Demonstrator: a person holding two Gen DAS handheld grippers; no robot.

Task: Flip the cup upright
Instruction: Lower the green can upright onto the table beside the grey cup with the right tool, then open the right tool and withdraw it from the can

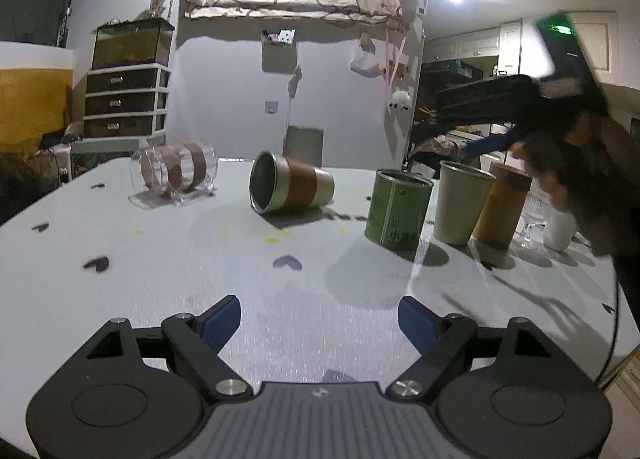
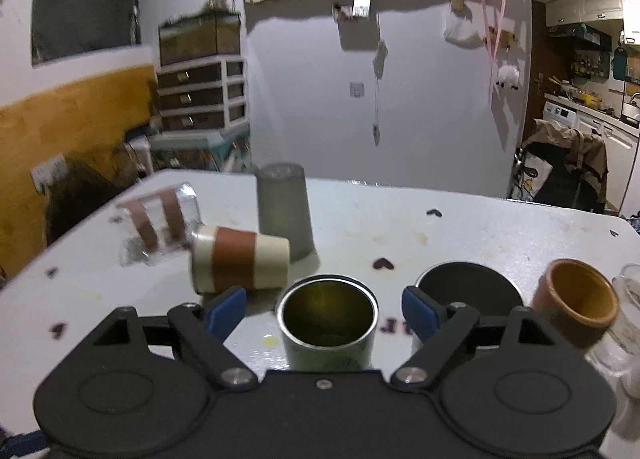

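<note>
A metal cup with a brown band lies on its side on the white table, its mouth toward the left wrist camera. It also shows in the right wrist view, lying on its side. My left gripper is open and empty, low over the table, well short of the cup. My right gripper is open and empty, above an upright green tin; the cup lies ahead and to its left. The right gripper and the hand holding it show blurred in the left wrist view.
A clear holder with brown bands lies left of the cup. An upright grey cup stands behind it. The green tin, a beige cup, an orange-brown cup and a glass stand in a row at right.
</note>
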